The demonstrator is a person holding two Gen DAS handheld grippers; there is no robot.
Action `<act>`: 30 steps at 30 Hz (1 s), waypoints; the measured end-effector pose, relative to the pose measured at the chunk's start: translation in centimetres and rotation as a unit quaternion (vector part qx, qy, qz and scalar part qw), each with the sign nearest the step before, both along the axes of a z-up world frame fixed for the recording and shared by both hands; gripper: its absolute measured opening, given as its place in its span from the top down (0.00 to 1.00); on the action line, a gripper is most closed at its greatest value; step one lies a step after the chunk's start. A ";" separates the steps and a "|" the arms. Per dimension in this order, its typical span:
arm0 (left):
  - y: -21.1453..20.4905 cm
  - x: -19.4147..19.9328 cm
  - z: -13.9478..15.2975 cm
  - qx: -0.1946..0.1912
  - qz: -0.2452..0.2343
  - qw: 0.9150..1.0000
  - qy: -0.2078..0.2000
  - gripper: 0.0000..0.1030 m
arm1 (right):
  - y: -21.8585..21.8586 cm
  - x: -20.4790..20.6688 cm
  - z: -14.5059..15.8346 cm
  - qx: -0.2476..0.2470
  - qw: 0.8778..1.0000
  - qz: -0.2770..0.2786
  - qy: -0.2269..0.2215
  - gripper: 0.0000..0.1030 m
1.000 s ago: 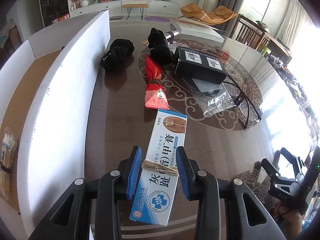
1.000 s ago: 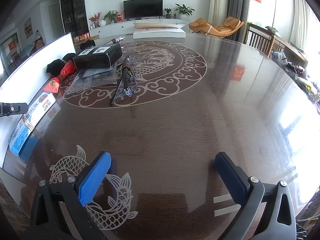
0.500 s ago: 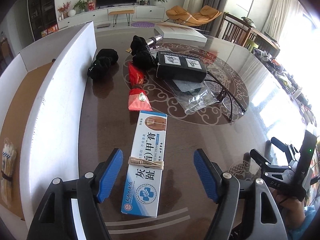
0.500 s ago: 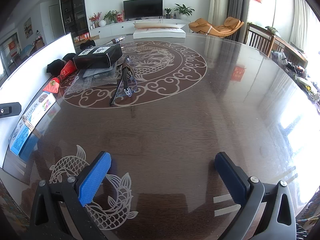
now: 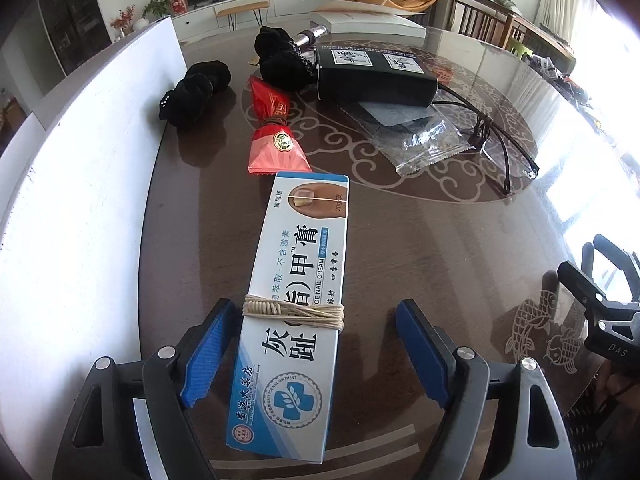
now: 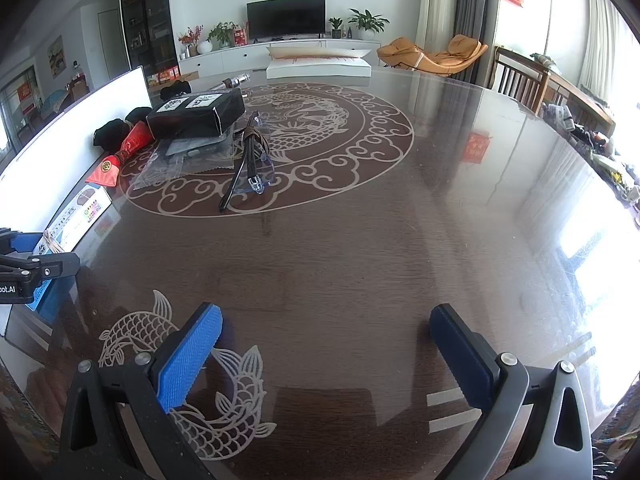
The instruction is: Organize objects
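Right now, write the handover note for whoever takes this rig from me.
Left gripper: open, straddling the near end of the blue-and-white ointment box tied with twine, not clamped.
Right gripper: open, holding nothing, above bare dark wooden table.
Still loose on the table: red foil candy, black rectangular case, folded glasses, clear plastic packet, black fabric bundles.
White-walled tray stands left of the box.
Done: nothing visibly sorted from that group.
Left: everything listed.
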State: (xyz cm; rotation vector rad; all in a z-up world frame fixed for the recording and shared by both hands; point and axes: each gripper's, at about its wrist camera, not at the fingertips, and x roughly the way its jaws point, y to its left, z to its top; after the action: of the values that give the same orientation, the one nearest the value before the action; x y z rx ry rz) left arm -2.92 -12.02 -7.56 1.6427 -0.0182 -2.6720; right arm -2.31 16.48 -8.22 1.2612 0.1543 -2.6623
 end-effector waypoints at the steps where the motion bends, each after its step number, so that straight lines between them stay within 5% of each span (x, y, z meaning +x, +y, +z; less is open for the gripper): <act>1: -0.2 -0.1 -0.1 0.003 0.005 1.000 0.002 0.17 | 0.0 0.0 0.0 0.000 1.000 0.000 0.000 0.00; 5: -0.7 -0.3 -0.5 0.001 0.019 1.000 0.010 0.00 | 0.0 0.0 0.1 0.000 1.000 0.000 0.000 0.00; 30: -0.3 0.2 -0.7 0.000 0.042 0.997 0.057 0.00 | 0.0 0.1 0.1 0.000 1.000 0.000 0.001 0.00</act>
State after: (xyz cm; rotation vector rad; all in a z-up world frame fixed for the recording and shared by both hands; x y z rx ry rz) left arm -2.68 -12.35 -8.31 1.4536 0.0499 -2.6963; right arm -2.24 16.53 -8.15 1.2588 0.1534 -2.6638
